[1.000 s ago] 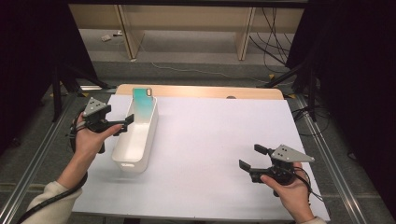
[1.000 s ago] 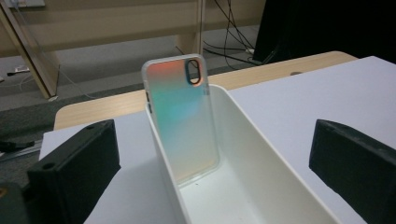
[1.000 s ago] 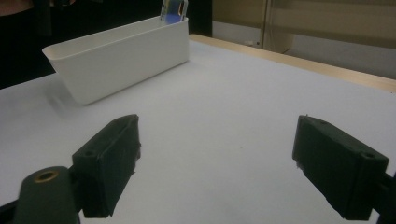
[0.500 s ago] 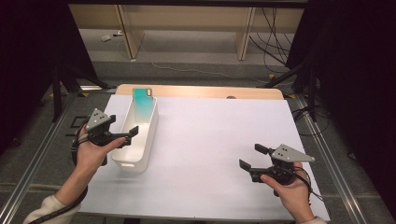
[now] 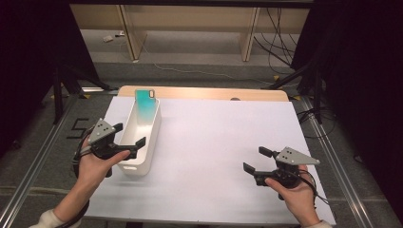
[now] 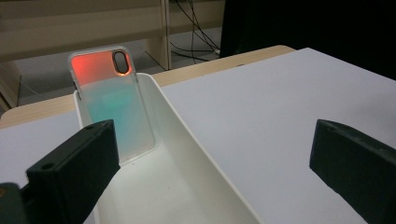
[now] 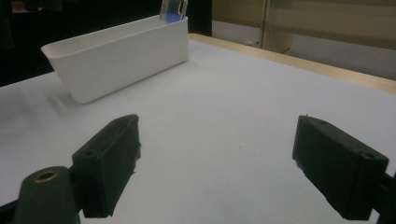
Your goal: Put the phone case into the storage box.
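A long white bin (image 5: pixel 151 137) stands on the left of the white table. A translucent phone case (image 5: pixel 146 104), teal with an orange-red top, leans upright against the bin's far end wall. My left gripper (image 5: pixel 129 134) hovers open over the bin's near end with nothing between its jaws. In the left gripper view the phone case (image 6: pixel 112 102) stands ahead inside the bin (image 6: pixel 196 154), beyond the left gripper (image 6: pixel 215 177). My right gripper (image 5: pixel 256 159) is open and empty, low over the table's near right. The right gripper view looks past the right gripper (image 7: pixel 215 163) at the bin (image 7: pixel 121 56) and the phone case (image 7: pixel 173 9).
The white table top (image 5: pixel 228 128) has a wooden strip (image 5: pixel 204 92) along its far edge. Metal frame rails (image 5: pixel 332 156) run along both sides. Cables (image 5: pixel 280 28) and shelf legs stand on the floor behind.
My left gripper has drawn back along the bin toward the person, from about its middle to its near end. The right gripper has stayed in place.
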`<state>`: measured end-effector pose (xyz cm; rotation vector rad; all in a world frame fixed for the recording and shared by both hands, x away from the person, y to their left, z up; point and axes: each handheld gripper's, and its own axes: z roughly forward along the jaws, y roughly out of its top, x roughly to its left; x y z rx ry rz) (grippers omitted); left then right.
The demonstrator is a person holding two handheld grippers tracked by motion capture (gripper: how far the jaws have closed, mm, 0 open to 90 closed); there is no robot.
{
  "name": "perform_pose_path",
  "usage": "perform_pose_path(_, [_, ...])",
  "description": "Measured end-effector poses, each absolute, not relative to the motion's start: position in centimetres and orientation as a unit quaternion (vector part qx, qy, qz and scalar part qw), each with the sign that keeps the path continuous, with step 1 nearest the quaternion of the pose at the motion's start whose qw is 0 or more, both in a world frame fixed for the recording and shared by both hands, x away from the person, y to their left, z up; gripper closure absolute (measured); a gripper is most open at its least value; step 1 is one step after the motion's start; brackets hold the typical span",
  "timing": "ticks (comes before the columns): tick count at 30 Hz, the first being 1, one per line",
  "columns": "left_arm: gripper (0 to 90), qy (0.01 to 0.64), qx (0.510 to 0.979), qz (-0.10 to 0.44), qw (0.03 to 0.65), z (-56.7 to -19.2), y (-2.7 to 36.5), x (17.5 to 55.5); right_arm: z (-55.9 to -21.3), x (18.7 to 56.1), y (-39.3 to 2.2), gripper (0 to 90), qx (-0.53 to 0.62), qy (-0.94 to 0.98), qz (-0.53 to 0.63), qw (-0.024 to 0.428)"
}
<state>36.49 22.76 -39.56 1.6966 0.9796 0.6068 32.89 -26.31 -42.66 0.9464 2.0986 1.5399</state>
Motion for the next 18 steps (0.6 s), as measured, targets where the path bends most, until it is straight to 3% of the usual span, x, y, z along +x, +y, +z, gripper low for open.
perform_pose_path(18, [0.7, 0.376, 0.717, 0.241, 0.536, -39.7, 21.5, 34.8, -42.6, 32.9, -26.4, 16.3, 0.334, 0.745, 0.547, 0.186])
